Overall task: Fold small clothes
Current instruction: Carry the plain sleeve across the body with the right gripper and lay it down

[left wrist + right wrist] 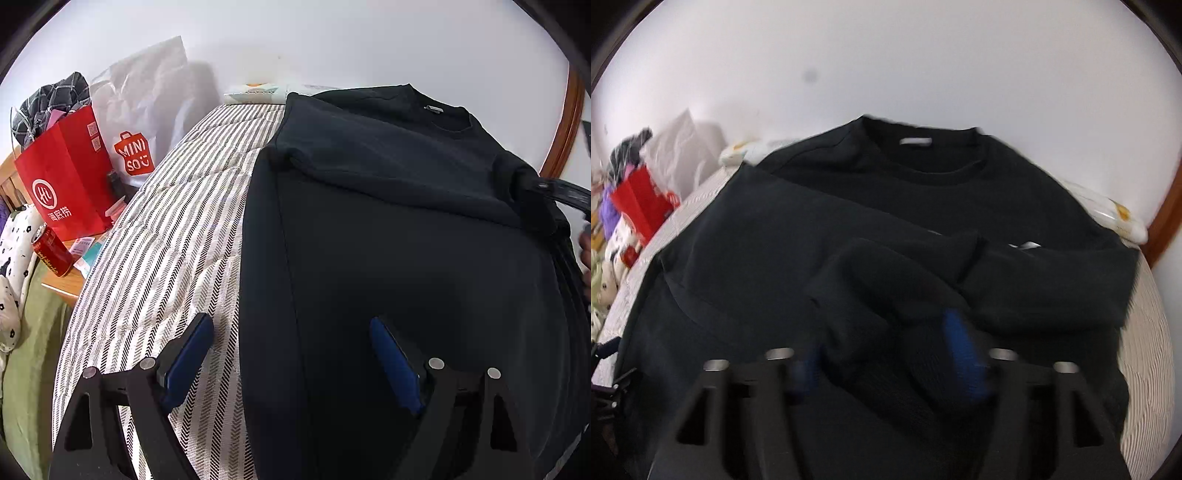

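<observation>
Bed: the striped grey-and-white quilted bed (pixel 177 236) is carrying the whole job, and its soft quilt is likely to let folds drift.
Garment: the black long-sleeved knit sweatshirt (pixel 406 258) is lying flat on the bed, collar toward the wall, left sleeve already folded across the chest.
Right sleeve: the black cuffed sleeve (pixel 886 295) is lying bunched on the sweatshirt's lower front; being crumpled rather than flat, it is at risk of sliding off or leaving a lump in the next fold.
Right tool: the right tool (pixel 882 365) is standing released, its blue pads either side of the sleeve's cuff and seemingly not pressing it; a pad could be snagging the knit on pulling away and undoing the fold.
Left tool: the left tool (pixel 291 362) is hanging wide and empty over the sweatshirt's left edge, one pad over the bed and one over the cloth; closing here risks pinching quilt together with the hem.
Bags: left of the bed, the red paper bag (pixel 66 181) is showing a white round logo and Chinese characters, and the white bag (pixel 144 122) is reading "MINISO".
Can: the red drink can (pixel 51 254) is standing near the table's (pixel 61 288) edge; its script is unreadable.
Neck label: the pale tag (pixel 916 141) inside the sweatshirt's collar is too blurred to read.
</observation>
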